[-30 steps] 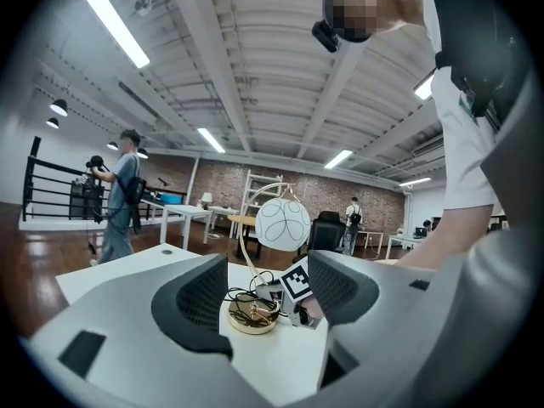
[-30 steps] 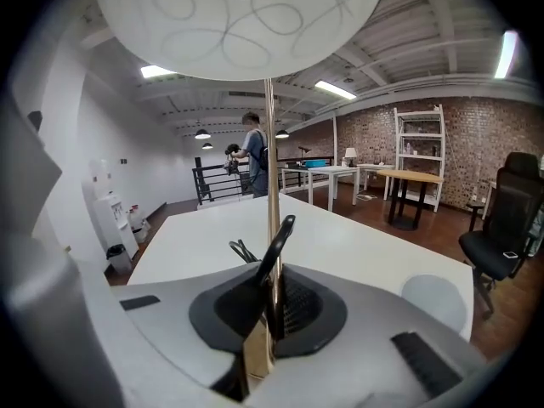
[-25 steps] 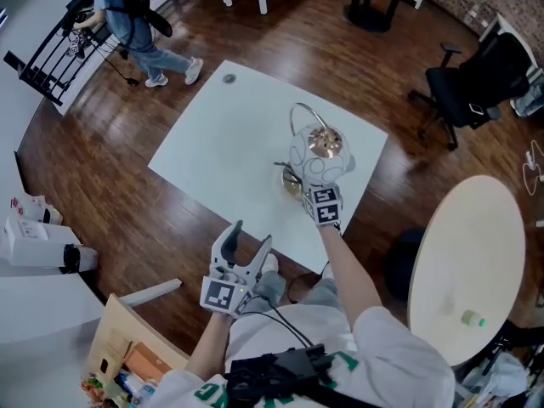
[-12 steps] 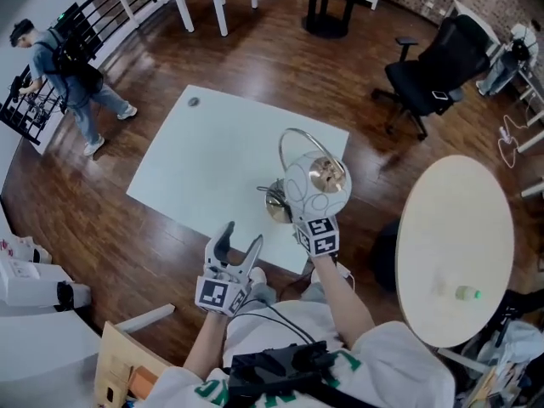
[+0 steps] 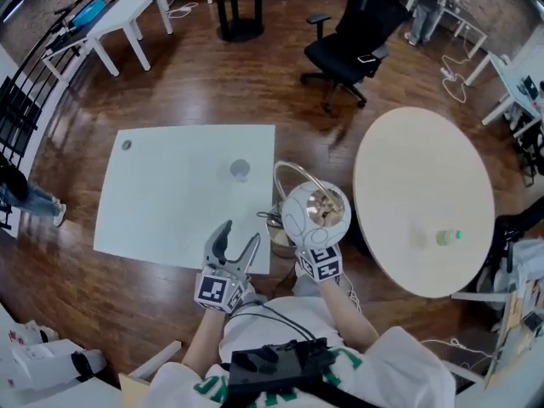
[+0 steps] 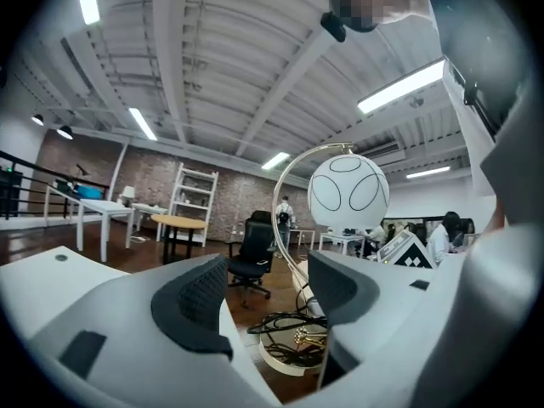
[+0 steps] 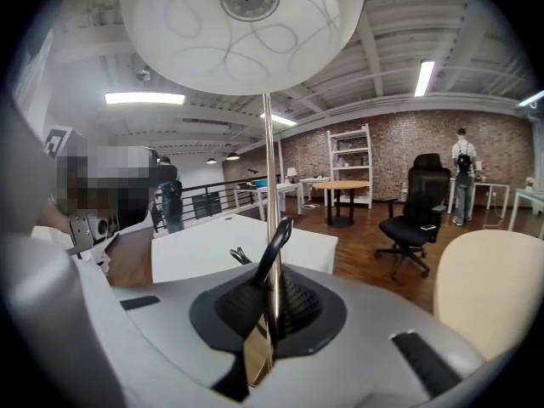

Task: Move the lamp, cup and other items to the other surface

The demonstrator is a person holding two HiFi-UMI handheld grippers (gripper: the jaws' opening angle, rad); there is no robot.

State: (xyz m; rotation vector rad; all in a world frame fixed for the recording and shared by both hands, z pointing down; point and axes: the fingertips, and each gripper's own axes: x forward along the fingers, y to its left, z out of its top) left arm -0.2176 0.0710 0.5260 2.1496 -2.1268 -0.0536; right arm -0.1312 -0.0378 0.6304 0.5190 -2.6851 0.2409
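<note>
A lamp (image 5: 314,213) with a smooth white globe shade traced with thin looping lines is held clear of the white square table (image 5: 170,202), just off its edge and near the round beige table (image 5: 425,185), where it is presumably to be set. Its thin polished metal stem (image 7: 268,185) is pinched between the closed jaws of the right gripper (image 7: 270,304), low down, which is judged to keep the shade upright. The brassy round base (image 6: 285,365), draped with black cord, is seen below. The left gripper (image 5: 240,240) is carried empty, jaws wide apart. A small pale cup (image 5: 240,170) is left on the white table.
</note>
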